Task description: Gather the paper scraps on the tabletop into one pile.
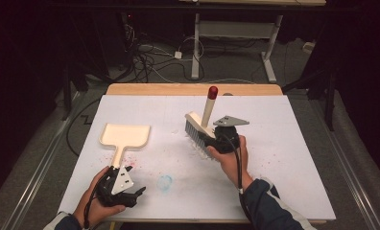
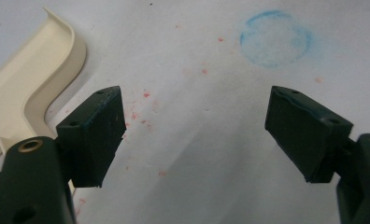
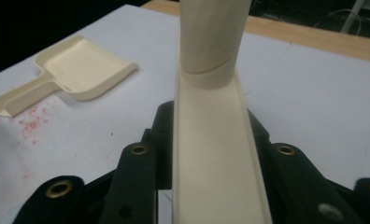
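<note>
A cream dustpan [image 1: 125, 136] lies flat on the white sheet at the left, its handle pointing toward me. My left gripper [image 1: 128, 184] rests just below and right of that handle, open with nothing between its jaws. In the left gripper view the left gripper [image 2: 195, 135] spans bare sheet, and the dustpan handle [image 2: 29, 93] lies outside the left jaw. My right gripper [image 1: 217, 140] is shut on a cream brush [image 1: 200, 125] with a red-tipped handle, bristles down on the sheet at mid-table. The brush back [image 3: 211, 140] runs up between the right gripper [image 3: 211, 126] jaws.
Red crumbs [image 1: 130, 165] are scattered beside the dustpan handle, with fainter ones [image 1: 274, 143] at the right. A blue smudged ring [image 1: 164, 182] marks the sheet near the front. The wooden table edge [image 1: 193, 89] shows at the back. Cables and desk legs stand on the floor beyond.
</note>
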`<state>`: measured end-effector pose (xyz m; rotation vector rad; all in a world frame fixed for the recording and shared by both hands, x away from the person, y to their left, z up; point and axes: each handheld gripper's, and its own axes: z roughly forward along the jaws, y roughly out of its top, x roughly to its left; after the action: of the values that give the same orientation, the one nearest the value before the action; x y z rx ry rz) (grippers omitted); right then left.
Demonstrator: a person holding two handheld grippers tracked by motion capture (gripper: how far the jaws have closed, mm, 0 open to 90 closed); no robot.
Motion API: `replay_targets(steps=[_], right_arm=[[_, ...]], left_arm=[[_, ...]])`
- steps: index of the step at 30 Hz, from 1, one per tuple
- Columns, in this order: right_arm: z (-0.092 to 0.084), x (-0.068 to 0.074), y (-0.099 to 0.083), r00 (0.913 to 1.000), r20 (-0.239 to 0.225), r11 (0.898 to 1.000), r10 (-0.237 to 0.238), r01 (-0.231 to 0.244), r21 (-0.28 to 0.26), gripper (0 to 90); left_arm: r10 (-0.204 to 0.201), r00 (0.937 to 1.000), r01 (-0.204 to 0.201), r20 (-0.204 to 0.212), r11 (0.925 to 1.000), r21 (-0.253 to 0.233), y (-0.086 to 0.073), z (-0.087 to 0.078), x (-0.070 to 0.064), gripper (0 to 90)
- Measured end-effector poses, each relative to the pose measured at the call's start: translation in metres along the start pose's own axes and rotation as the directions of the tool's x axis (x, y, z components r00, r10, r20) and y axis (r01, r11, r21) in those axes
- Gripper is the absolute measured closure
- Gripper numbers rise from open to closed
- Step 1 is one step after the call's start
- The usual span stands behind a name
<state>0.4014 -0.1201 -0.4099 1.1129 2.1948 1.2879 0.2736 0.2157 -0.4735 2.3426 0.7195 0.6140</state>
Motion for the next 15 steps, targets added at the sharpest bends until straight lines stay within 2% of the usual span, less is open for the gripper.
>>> replay_targets(steps=[3, 5, 7, 9, 11, 12, 13, 15], right_arm=[[0.003, -0.016, 0.021, 0.9996, 0.012, 1.000, -0.025, 0.025, 0.003, 67.6], [0.011, -0.028, 0.030, 0.9994, -0.001, 0.999, -0.034, 0.034, 0.006, 67.6], [0.024, -0.042, 0.037, 0.9971, 0.024, 0.997, -0.073, 0.072, 0.038, 67.6], [0.037, -0.054, 0.042, 0.9883, 0.078, 0.990, -0.131, 0.126, 0.067, 67.6], [0.050, -0.066, 0.044, 0.9806, 0.074, 0.981, -0.182, 0.176, 0.077, 67.7], [0.057, -0.070, 0.045, 0.9732, 0.099, 0.976, -0.208, 0.199, 0.090, 67.7], [0.064, -0.074, 0.044, 0.9698, 0.108, 0.973, -0.219, 0.208, 0.099, 67.7], [0.077, -0.081, 0.042, 0.9657, 0.092, 0.967, -0.243, 0.233, 0.106, 67.7]], left_arm=[[0.003, 1.0000, -0.003, 0.002, 1.0000, 0.000, 0.000, 0.001, 0.000, 19.7], [0.003, 1.0000, -0.003, 0.002, 1.0000, 0.000, 0.000, 0.001, 0.000, 19.7], [-0.001, 1.0000, 0.001, 0.004, 1.0000, -0.002, 0.000, 0.001, 0.001, 19.7], [-0.003, 1.0000, 0.003, 0.005, 1.0000, -0.003, 0.000, 0.001, 0.001, 19.7], [0.001, 1.0000, -0.001, 0.002, 1.0000, 0.003, 0.000, 0.001, 0.002, 19.7], [-0.005, 1.0000, 0.005, 0.003, 1.0000, -0.003, 0.000, 0.002, 0.002, 19.8], [-0.008, 1.0000, 0.008, 0.004, 1.0000, -0.004, 0.000, 0.002, 0.003, 19.7], [-0.007, 1.0000, 0.007, 0.006, 1.0000, -0.002, 0.000, 0.003, 0.003, 19.7]])
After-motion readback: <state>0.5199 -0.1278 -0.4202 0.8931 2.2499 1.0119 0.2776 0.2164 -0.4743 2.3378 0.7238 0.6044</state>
